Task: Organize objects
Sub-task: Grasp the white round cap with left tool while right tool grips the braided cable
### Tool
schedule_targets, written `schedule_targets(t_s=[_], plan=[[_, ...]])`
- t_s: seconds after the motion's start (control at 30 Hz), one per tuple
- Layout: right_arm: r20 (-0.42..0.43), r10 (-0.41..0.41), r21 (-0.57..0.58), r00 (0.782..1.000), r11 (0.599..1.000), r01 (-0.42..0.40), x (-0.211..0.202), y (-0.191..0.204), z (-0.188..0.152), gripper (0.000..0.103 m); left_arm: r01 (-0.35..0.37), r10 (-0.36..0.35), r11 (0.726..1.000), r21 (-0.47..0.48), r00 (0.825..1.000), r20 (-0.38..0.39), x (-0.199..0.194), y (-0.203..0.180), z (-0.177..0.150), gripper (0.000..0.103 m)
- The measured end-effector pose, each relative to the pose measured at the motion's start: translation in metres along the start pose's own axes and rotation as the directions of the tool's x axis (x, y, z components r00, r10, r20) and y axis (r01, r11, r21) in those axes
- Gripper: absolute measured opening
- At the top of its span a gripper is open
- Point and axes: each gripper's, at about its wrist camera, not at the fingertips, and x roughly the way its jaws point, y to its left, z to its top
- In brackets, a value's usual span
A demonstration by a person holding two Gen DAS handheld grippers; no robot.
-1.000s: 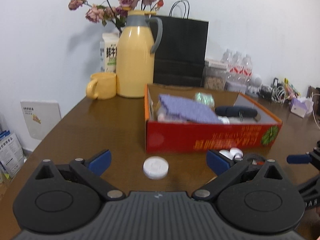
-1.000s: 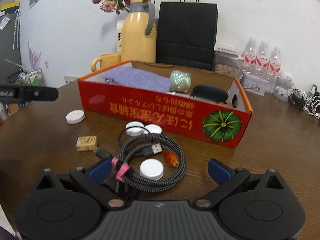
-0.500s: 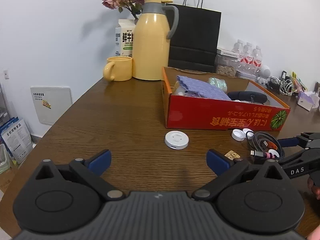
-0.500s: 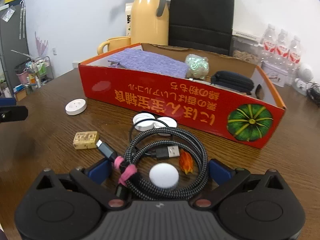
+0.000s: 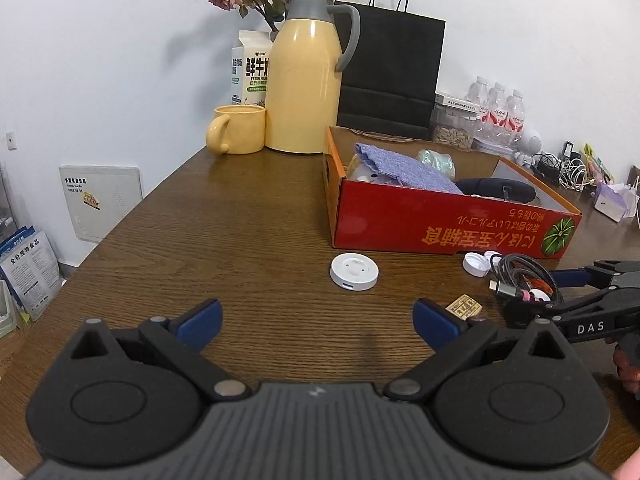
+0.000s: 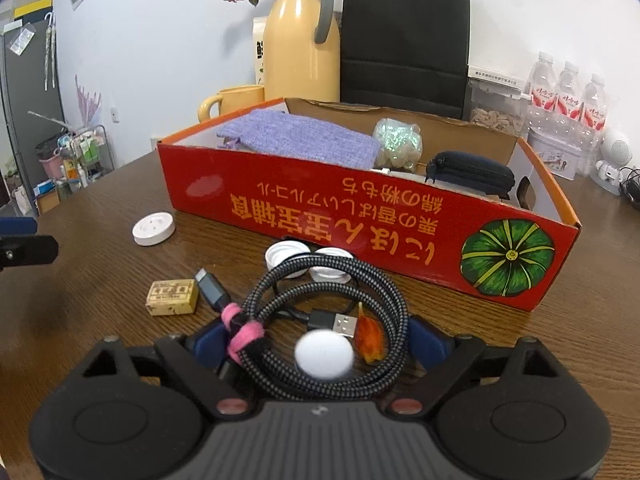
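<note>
Two claw pads [image 6: 426,342] astride cable coil [image 6: 320,312]

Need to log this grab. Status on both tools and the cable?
Left tool open, empty, over bare table. Right tool straddling the cable coil, jaws just closing, pads not seen pressing. White cap and orange scrap lie inside the coil.

Yellow jug [image 5: 306,76], mug [image 5: 239,129], black paper bag [image 5: 390,76] against the wall.
</note>
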Motion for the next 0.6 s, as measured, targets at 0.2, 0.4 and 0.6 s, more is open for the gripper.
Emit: schedule_targets(t_s=[0.2, 0.4, 0.6], plan=[[0.057, -0.036, -0.025, 0.998, 0.999, 0.037, -0.010, 0.005, -0.002, 0.091, -0.003, 0.003, 1.000, 0.001, 1.000, -0.009, 0.003, -0.001, -0.001, 0.103], [0.127, -0.082, -0.023, 0.989, 0.996, 0.086, -0.022, 0.009, -0.004, 0.091, 0.000, 0.000, 1.000, 0.008, 1.000, -0.018, 0.009, -0.005, 0.000, 0.103], [0.191, -0.137, 0.022, 0.972, 0.991, 0.136, -0.035, 0.009, -0.007, 0.091, -0.006, 0.007, 1.000, 0.031, 1.000, -0.030, 0.029, -0.017, 0.011, 0.103]])
